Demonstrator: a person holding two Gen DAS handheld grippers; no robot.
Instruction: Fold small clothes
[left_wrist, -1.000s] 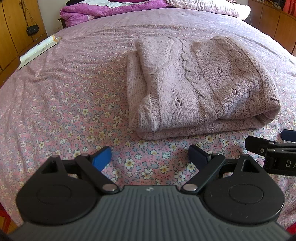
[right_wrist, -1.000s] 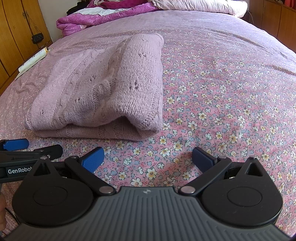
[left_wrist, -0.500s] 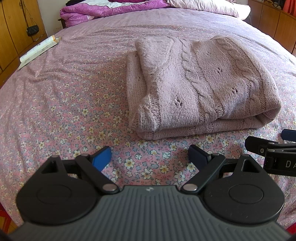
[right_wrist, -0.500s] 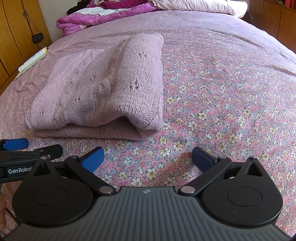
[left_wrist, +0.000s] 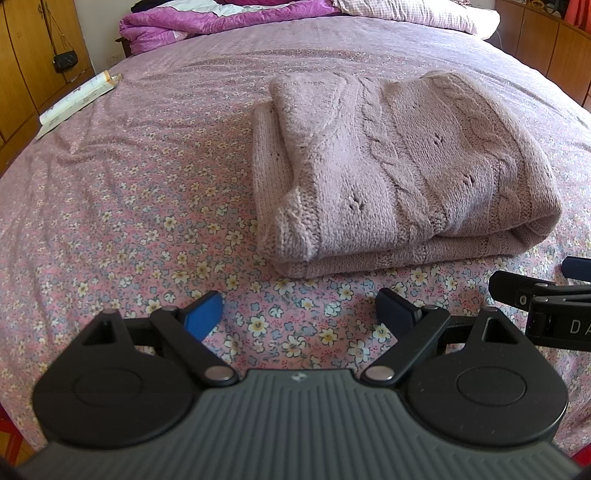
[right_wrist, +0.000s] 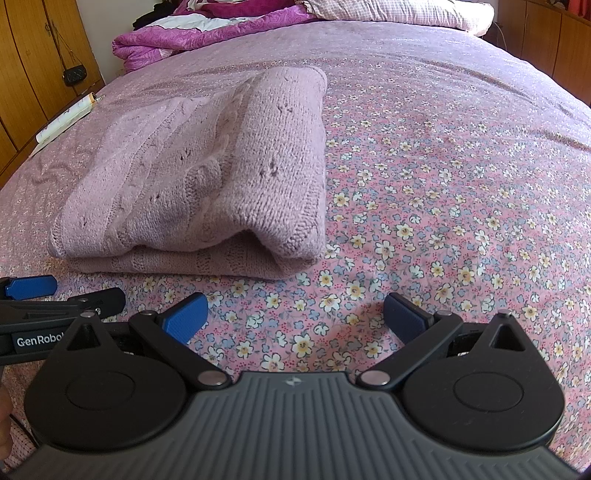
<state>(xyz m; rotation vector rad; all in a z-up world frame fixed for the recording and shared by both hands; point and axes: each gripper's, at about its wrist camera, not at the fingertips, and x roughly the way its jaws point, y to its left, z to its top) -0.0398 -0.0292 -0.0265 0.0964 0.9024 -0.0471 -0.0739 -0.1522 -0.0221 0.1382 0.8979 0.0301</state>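
Note:
A pale mauve cable-knit sweater (left_wrist: 399, 173) lies folded in a thick rectangle on the floral bedsheet; it also shows in the right wrist view (right_wrist: 207, 177). My left gripper (left_wrist: 299, 314) is open and empty, just short of the sweater's near edge. My right gripper (right_wrist: 295, 319) is open and empty, in front of the sweater's near right corner. Each gripper's fingers show at the edge of the other's view: the right one (left_wrist: 535, 291) and the left one (right_wrist: 55, 299).
The bed (right_wrist: 461, 166) is covered by a pink floral sheet. A white rolled paper (left_wrist: 74, 101) lies at the bed's far left edge. A magenta quilt (left_wrist: 229, 14) and a checked pillow (right_wrist: 399, 11) sit at the head. Wooden cupboards (left_wrist: 29, 55) stand beside the bed.

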